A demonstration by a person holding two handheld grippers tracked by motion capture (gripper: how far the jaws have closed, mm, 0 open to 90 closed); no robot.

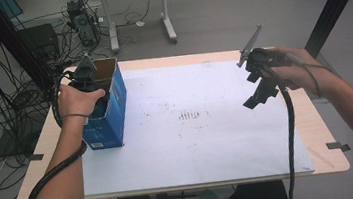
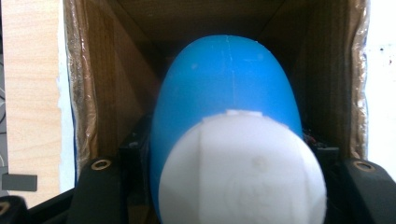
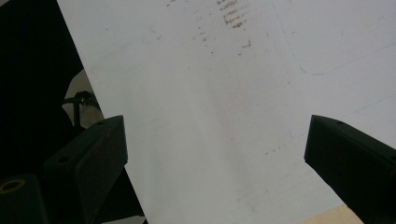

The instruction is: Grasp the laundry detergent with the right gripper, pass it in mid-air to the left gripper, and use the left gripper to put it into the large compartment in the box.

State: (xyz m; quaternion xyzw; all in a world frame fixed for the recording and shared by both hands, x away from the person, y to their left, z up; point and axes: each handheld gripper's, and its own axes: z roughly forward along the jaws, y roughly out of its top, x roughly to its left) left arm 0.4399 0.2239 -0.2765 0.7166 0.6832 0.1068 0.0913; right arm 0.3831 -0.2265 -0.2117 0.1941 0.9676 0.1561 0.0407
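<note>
A blue bottle with a white cap (image 2: 224, 140) is gripped between the closed jaws of the left gripper (image 1: 94, 96), inside the open blue box (image 1: 111, 118) near the table's (image 1: 318, 128) left edge. The right gripper (image 1: 258, 92) is held wide open and empty above the white sheet (image 1: 204, 141).
</note>
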